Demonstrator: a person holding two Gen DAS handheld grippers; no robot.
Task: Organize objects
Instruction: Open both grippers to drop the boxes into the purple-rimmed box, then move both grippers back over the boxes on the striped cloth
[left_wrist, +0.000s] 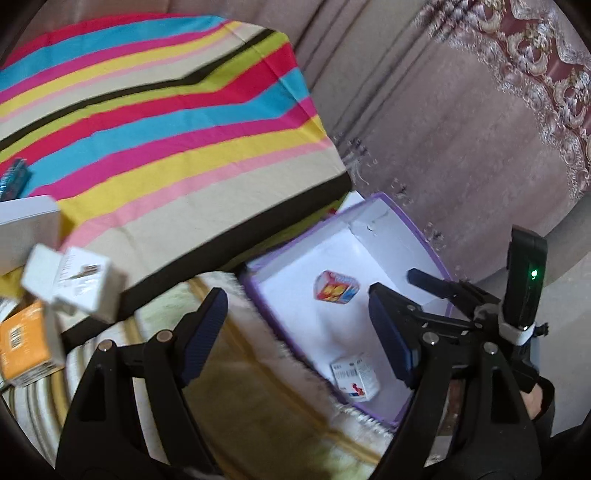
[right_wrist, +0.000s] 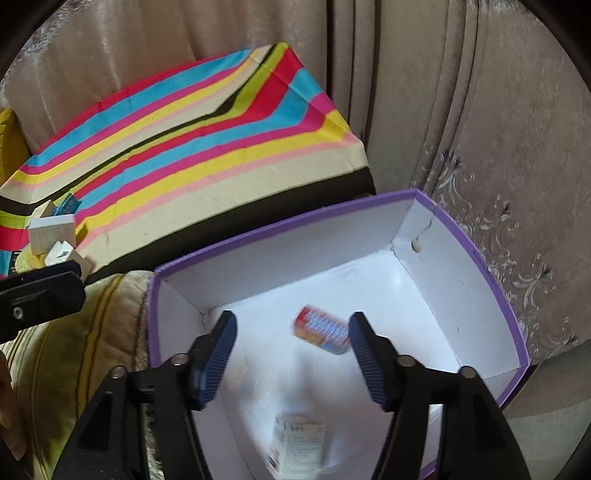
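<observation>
beige curtains hang behind a striped cloth (left_wrist: 166, 122) spread over a raised surface, with a purple-rimmed box (right_wrist: 513, 321) on the floor rug just beside its near right corner. the right wrist view looks straight down into the box: its white floor holds a small red-and-blue carton (right_wrist: 321, 330) near the middle, blurred, and a white printed carton (right_wrist: 295, 443) nearer the camera. the right tongs (right_wrist: 291, 354) hang over the box interior with jaws apart and nothing between the pads. the left wrist view shows the same two cartons from the side, the red-and-blue carton (left_wrist: 337, 292) and the white printed carton (left_wrist: 356, 376) by the box's near wall. only this view shows the pile at the cloth's near left edge: white boxes (left_wrist: 79, 280) and an orange box (left_wrist: 24, 343). the left tongs (left_wrist: 299, 332) stand wide apart, empty, over the rug (left_wrist: 258, 406) between pile and purple-rimmed box.
</observation>
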